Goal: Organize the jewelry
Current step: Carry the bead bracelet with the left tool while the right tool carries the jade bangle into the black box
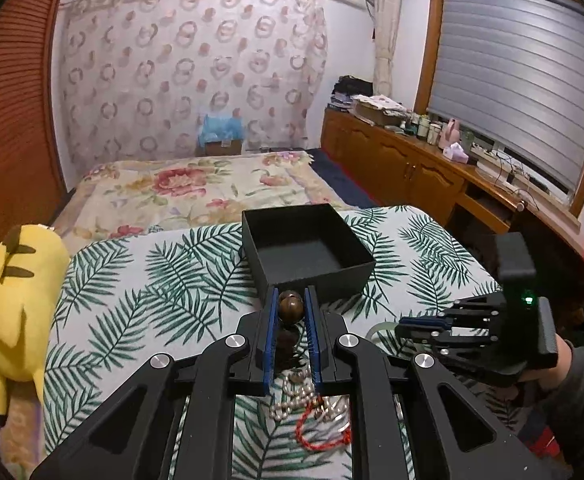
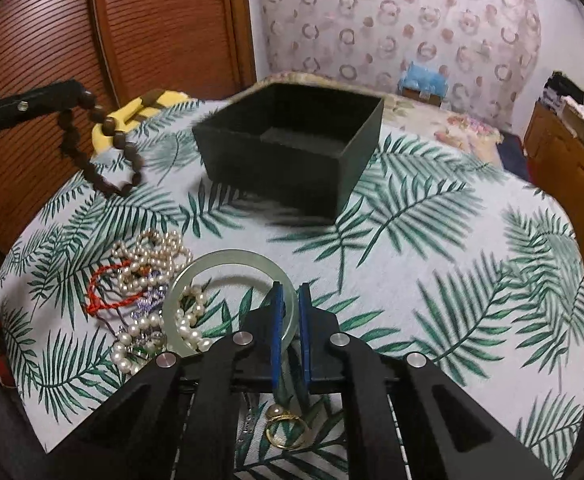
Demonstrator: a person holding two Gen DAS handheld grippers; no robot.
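An open black box [image 1: 306, 246] [image 2: 292, 148] stands on the leaf-print cloth. My left gripper [image 1: 291, 304] is shut on a brown bead bracelet [image 1: 290, 307], whose loop of beads [image 2: 92, 148] hangs in the air left of the box in the right wrist view. My right gripper [image 2: 290, 294] is shut on the rim of a pale green jade bangle [image 2: 228, 266] that lies on the cloth. Its black body [image 1: 480, 332] shows at the right in the left wrist view. A pile of pearl strands [image 2: 152, 264] and a red cord [image 2: 104, 292] lies beside the bangle.
A gold ring [image 2: 286, 428] with a pearl lies under my right gripper. A yellow plush toy [image 1: 16, 300] sits at the cloth's left edge. Behind are a floral bed [image 1: 196, 192], a wooden cabinet [image 1: 412, 164] with clutter and a slatted wardrobe door [image 2: 52, 40].
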